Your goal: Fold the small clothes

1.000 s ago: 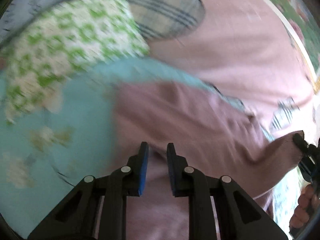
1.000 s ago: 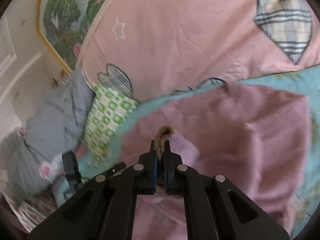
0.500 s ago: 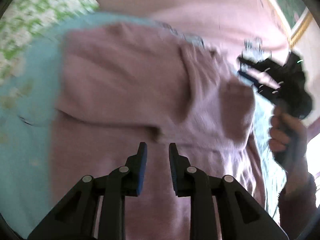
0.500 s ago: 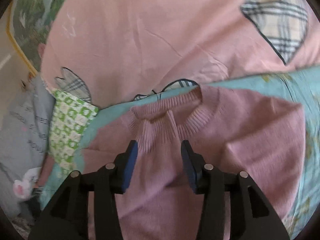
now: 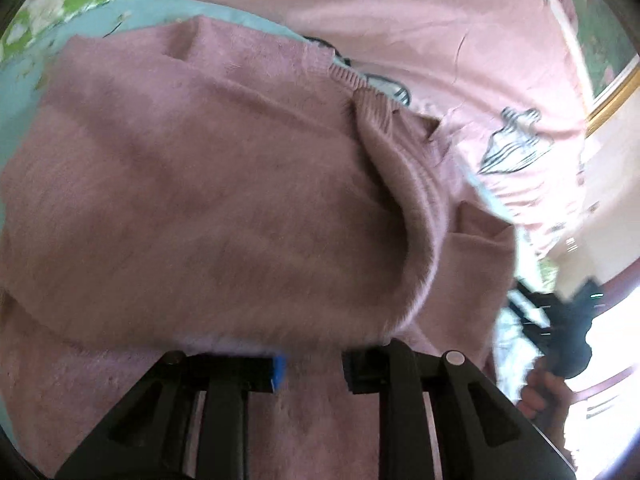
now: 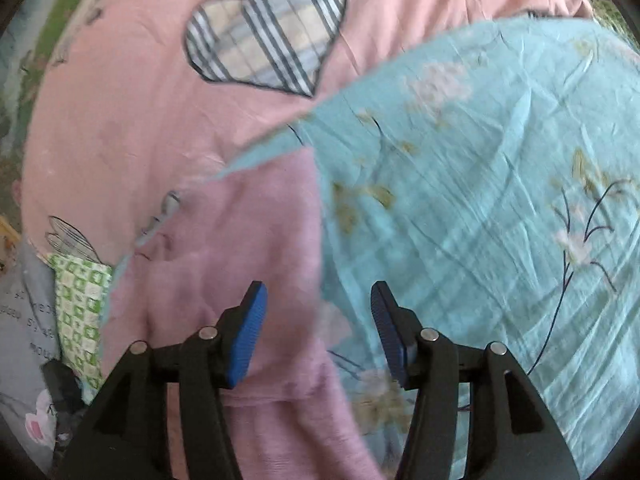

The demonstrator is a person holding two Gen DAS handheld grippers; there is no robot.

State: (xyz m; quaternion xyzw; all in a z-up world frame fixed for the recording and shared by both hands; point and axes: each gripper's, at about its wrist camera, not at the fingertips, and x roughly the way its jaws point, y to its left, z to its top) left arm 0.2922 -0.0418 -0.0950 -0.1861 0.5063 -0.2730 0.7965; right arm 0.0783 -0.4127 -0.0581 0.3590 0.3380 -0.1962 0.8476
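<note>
Right gripper (image 6: 316, 332) hovers with its blue pads spread wide and nothing between them, poised over the right-hand edge of the pink knit sweater (image 6: 240, 264) where it meets the turquoise floral sheet (image 6: 480, 184). Left gripper (image 5: 312, 368) is likewise released, its jaws apart, but a raised fold of the sweater (image 5: 224, 200) bulges over the fingertips and hides most of them (only a corner of one blue pad shows), so contact with the fabric cannot be confirmed. The sweater lies on the turquoise sheet, which rests on a pink bedspread (image 6: 132, 100) printed with plaid hearts; the ribbed collar (image 5: 368, 104) faces away from the left camera. One side panel appears turned in over the body, which suggests that the step in hand is the lengthwise fold, between grasps. The next move probably calls for both grippers to descend onto the near hem or the outer side edge, pinch one layer cleanly without catching the sheet beneath, and carry it across level. Loose knit may slump or bunch if the two lifts are uneven.
</note>
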